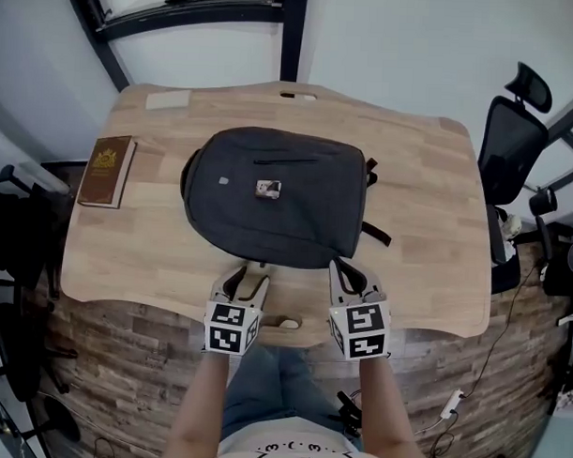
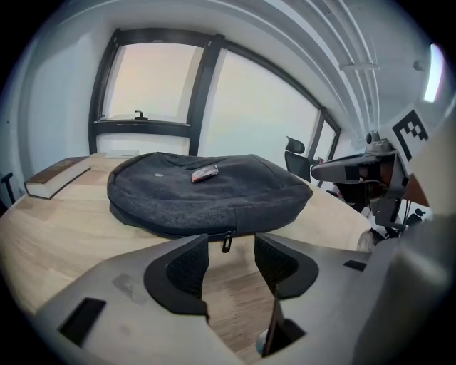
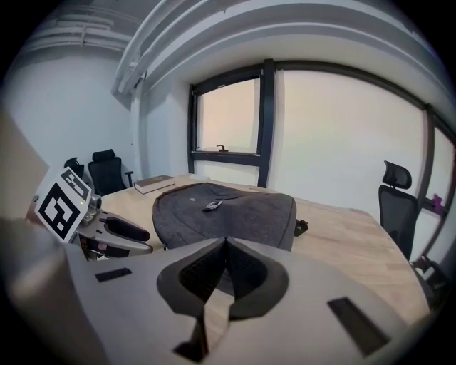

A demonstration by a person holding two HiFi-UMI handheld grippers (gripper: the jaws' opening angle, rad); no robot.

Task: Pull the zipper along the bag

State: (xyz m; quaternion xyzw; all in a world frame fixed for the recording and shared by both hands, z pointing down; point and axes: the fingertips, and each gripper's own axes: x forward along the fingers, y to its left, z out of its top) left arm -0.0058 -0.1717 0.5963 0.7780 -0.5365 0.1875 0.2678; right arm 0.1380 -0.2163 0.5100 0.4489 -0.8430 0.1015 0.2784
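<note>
A dark grey backpack (image 1: 274, 195) lies flat on the wooden table (image 1: 427, 228), with a small tag (image 1: 267, 188) on its top. In the left gripper view the backpack (image 2: 206, 192) fills the middle, and its zipper pull (image 2: 227, 241) hangs at the near edge. My left gripper (image 2: 231, 246) is open, the pull just beyond the gap between its tips, apart from the pads. In the head view the left gripper (image 1: 248, 271) sits at the bag's near edge. My right gripper (image 3: 226, 244) is shut with nothing between its pads. In the head view the right gripper (image 1: 341, 267) is at the bag's near right edge.
A brown book (image 1: 107, 170) lies at the table's left edge. A pale sheet (image 1: 167, 100) rests at the far left corner. A black office chair (image 1: 510, 147) stands to the right of the table. The table's front edge (image 1: 283, 334) runs right under both grippers.
</note>
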